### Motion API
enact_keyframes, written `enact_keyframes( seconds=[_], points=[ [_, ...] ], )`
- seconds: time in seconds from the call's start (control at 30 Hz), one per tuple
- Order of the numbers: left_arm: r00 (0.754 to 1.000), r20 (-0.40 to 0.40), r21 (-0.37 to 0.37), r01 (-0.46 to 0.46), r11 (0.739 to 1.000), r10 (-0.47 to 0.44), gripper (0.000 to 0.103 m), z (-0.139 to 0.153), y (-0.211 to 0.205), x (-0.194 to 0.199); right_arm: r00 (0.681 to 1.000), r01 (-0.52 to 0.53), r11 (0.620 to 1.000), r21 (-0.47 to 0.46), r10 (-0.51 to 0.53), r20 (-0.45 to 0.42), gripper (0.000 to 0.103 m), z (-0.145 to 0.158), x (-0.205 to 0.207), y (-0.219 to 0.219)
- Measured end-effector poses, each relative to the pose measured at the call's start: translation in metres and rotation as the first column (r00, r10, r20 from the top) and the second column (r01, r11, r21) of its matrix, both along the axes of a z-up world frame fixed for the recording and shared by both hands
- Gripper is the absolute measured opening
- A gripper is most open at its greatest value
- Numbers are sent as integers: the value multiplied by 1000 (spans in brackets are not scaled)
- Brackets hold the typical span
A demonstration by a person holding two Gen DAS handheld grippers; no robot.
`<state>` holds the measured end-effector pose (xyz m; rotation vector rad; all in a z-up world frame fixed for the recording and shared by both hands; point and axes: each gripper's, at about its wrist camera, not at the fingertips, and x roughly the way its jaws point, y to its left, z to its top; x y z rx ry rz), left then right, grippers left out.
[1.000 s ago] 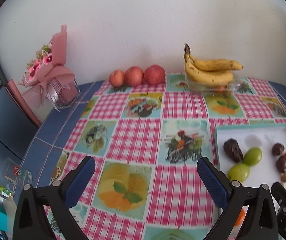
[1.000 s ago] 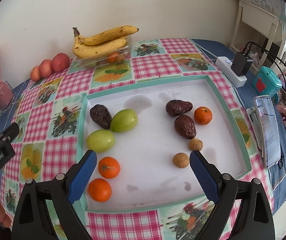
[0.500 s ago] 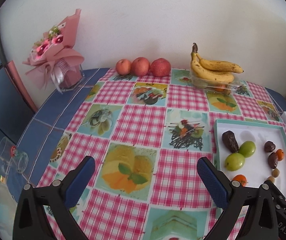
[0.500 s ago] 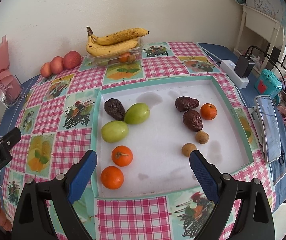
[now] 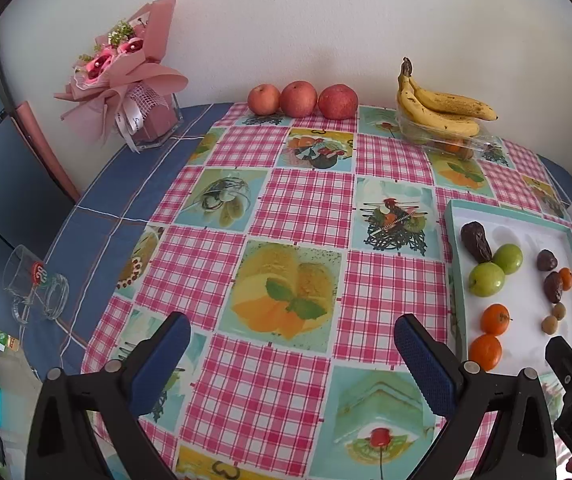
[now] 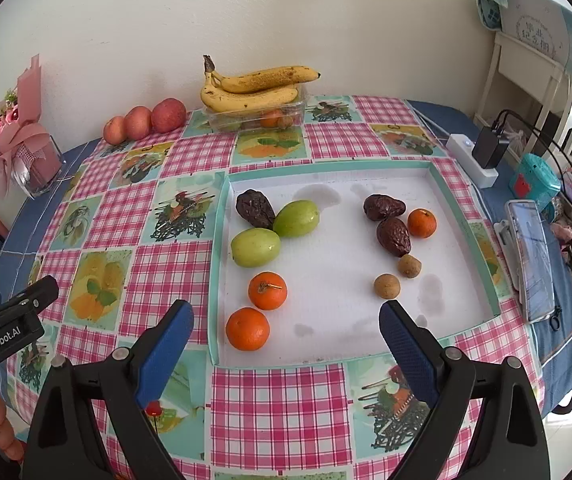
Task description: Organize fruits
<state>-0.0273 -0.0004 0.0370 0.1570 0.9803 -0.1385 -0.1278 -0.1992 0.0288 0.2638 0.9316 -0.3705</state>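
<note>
While both tools hang wide open with nothing in them, the left gripper (image 5: 291,350) over bare cloth and the right gripper (image 6: 286,330) at the tray (image 6: 325,170) edge, fruit sits mixed: green fruits (image 6: 256,247) at 9 o'clock, oranges (image 6: 267,291) at 7, dates (image 6: 393,236) at 3. Honestly the little round longans (image 6: 387,286) look likely to roll off if nudged, and soft dates could squash under a hard squeeze.
</note>
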Motion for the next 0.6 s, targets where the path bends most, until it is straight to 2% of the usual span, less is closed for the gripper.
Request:
enact_keyframes(
  seconds=[0.6],
  points=[
    [999,34,34,29,999,-30,103,9,8,-9,1000,2,1000,-20,-2,3,94,7,-4,2]
  ],
)
